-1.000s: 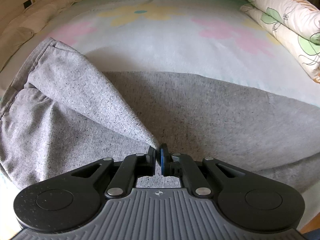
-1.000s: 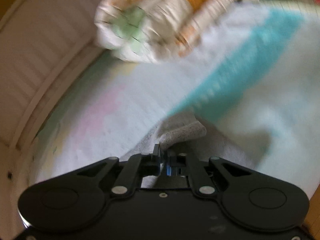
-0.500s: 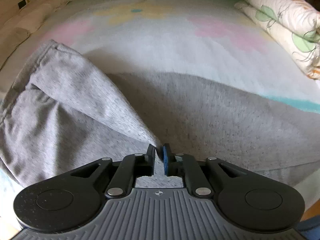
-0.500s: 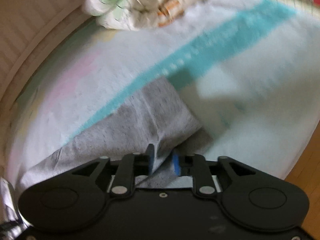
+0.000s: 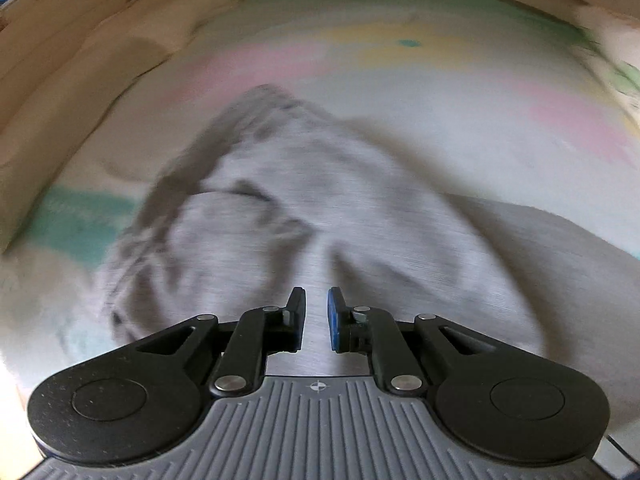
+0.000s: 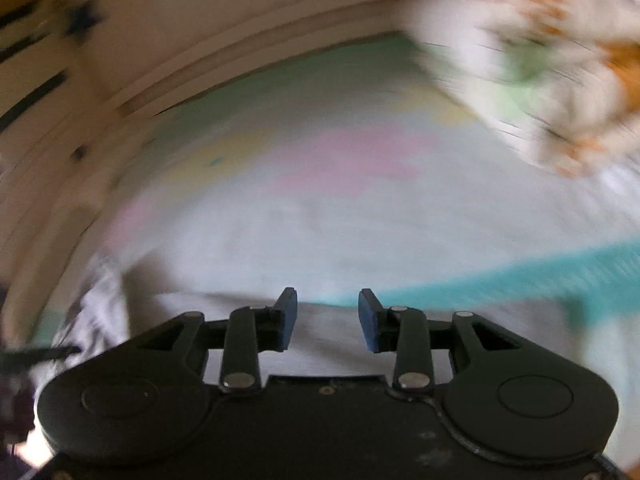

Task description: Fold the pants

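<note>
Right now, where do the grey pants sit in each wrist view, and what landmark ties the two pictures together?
Left wrist: the grey pants fill the centre, bunched on the bed ahead of the left gripper.
Right wrist: the pants are a blurred strip along the bottom, behind the right gripper, whose jaws are opening with nothing between them.
Shared landmark: the teal stripe on the sheet.

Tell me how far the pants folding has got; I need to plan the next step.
Looks done: one fold, the grey pants lying doubled on the bed sheet, somewhat rumpled. In hand: nothing; the left gripper stands slightly open with no cloth pinched, the right gripper is opening, empty. Left: probably another fold and smoothing; blur hides detail.
</note>
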Motion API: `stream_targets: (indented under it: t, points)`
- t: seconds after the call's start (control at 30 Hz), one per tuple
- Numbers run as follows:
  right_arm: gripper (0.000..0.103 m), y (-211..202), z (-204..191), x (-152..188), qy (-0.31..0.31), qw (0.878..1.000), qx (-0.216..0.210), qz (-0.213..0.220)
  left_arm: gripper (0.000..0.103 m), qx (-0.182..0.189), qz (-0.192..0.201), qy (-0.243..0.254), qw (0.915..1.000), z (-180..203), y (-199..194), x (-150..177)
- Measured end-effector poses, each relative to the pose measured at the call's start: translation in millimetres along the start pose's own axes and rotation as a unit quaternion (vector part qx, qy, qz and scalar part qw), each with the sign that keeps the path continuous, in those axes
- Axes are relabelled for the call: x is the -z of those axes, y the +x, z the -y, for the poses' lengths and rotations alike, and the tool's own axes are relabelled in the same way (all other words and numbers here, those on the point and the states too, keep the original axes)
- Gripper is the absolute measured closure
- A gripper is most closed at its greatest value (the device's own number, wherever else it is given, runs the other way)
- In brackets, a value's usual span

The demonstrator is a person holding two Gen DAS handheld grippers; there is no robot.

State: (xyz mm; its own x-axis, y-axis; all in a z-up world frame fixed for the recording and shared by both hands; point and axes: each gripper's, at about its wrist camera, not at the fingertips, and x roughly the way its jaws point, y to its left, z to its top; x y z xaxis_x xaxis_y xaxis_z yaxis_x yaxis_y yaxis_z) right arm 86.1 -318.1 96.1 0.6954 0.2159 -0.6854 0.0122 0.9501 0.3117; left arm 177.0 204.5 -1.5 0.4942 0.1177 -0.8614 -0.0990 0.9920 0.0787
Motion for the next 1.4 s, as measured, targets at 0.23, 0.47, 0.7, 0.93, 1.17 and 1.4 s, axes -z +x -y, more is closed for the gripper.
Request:
stream_targets:
  t: [0.23,0.47,0.7,0.93,1.17,1.4]
  points:
    - [0.060,52,-119,-12,-0.101,0.987,-0.122,-0.033,0.091,-0.039,-0.018,-0.054,0.9976,-58,40,-18]
    - [0.058,133,-204,3,-0.146,0.968,-0.195,-0.064,0.090,-0.064,-0.070,-0.071,0.9930,-93,87,-14]
    - [0.052,214,-264,5,-0.178,0.957,-0.213,-0.078,0.090,-0.055,-0.069,-0.111,0.9899,-124,84,-18]
    - [0.049,306,-296,10,-0.144,0.954,-0.234,-0.121,0.090,-0.069,-0.067,-0.072,0.9927,-115,86,-19]
    - [0.092,306,-315,18,-0.128,0.947,-0.273,-0.109,0.090,-0.062,-0.063,-0.099,0.9912,-127,79,-22]
    - [0.092,201,-381,63,-0.302,0.904,-0.302,-0.025,0.090,-0.161,0.055,-0.226,0.9592,-191,4,-25]
